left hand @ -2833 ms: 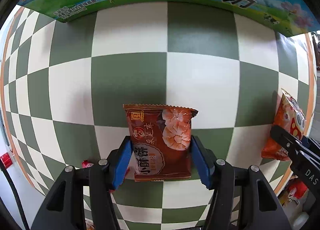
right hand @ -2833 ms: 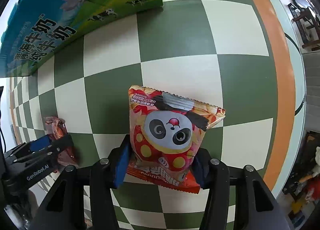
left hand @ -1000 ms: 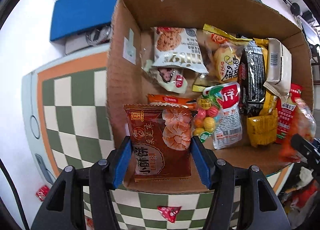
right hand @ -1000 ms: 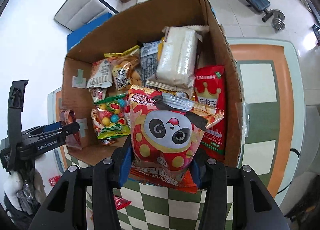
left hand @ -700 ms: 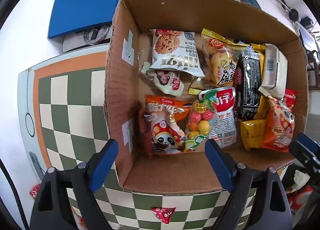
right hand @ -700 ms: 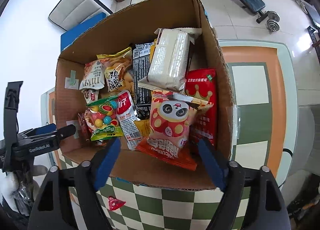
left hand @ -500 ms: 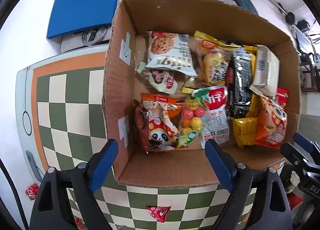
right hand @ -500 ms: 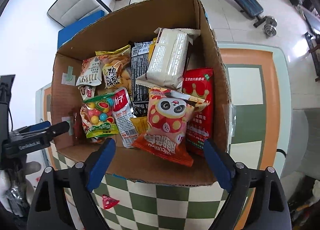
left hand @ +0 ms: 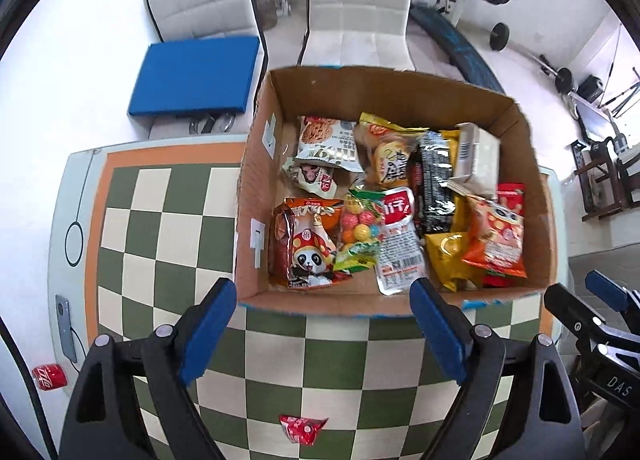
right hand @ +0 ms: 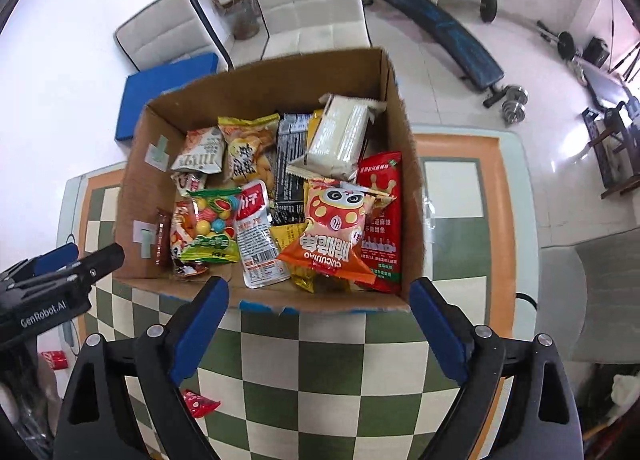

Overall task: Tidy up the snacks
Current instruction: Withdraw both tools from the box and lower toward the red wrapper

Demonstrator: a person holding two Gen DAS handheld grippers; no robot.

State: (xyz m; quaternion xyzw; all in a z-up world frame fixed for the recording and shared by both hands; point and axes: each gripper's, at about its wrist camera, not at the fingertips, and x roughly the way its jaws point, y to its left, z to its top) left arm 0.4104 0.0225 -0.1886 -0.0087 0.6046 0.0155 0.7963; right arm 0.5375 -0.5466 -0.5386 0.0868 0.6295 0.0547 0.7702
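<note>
Once both packets dropped: they lay in the box [left hand: 532, 195].
Left tongs [left hand: 320, 330]: wide, empty.
Right tongs [right hand: 320, 324]: wide, empty.
Prawn packet [left hand: 280, 244]: against left wall.
Panda bag [right hand: 334, 227]: on the pile.
Remaining: red wrapper [left hand: 303, 427] on counter [left hand: 160, 227].

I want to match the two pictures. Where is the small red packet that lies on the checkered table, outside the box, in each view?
Left wrist view: the small red packet is at the bottom centre, between the two arms of the left claw.
Right wrist view: it is at the lower left, beside the left arm of the right claw.
Shared landmark: the cardboard box stands beyond it in both.
</note>
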